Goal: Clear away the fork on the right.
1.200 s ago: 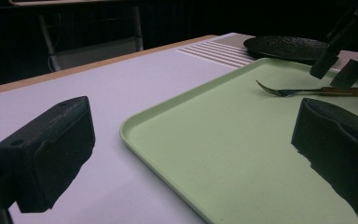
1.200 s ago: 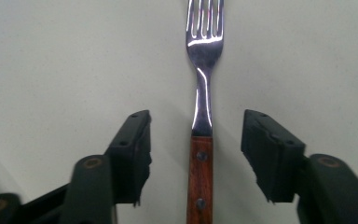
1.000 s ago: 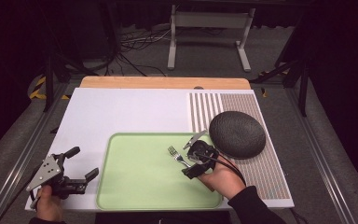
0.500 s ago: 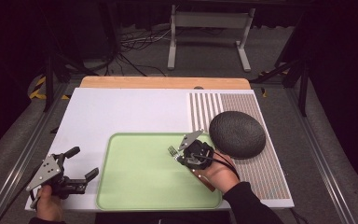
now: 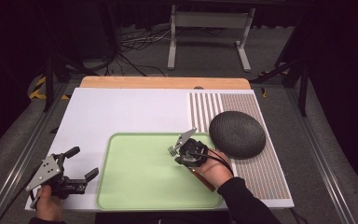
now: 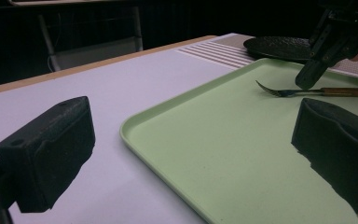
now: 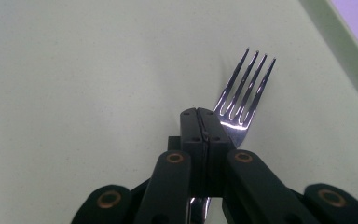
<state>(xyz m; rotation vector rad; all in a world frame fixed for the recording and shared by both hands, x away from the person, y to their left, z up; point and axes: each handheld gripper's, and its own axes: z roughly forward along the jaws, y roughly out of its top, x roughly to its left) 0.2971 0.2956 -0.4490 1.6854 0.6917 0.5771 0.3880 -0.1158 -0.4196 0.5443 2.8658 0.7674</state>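
Right gripper view shows your right gripper (image 7: pixel 205 122) with its jaws just closed, pads pressed together on the neck of the fork (image 7: pixel 242 100); the four tines stick out beyond the jaw tips and slightly to one side, and a strip of metal shows below the pads. The fork lies over the green tray (image 7: pixel 74 93), whose raised rim crosses the upper corner of that view, close past the tines.

In the high view, the right gripper (image 5: pixel 181 150) sits at the tray's (image 5: pixel 121 196) far right part, the fork (image 5: pixel 172 150) pointing toward the tray's middle and its wooden handle running back beside your hand. The dark round plate (image 5: pixel 237 134) lies just beyond the tray's right corner, near your knuckles. Bare tray spreads to the left and toward you.

Your left gripper (image 5: pixel 77 165) rests on the white table (image 5: pixel 121 112) just off the tray's left edge, jaws wide and holding nothing.
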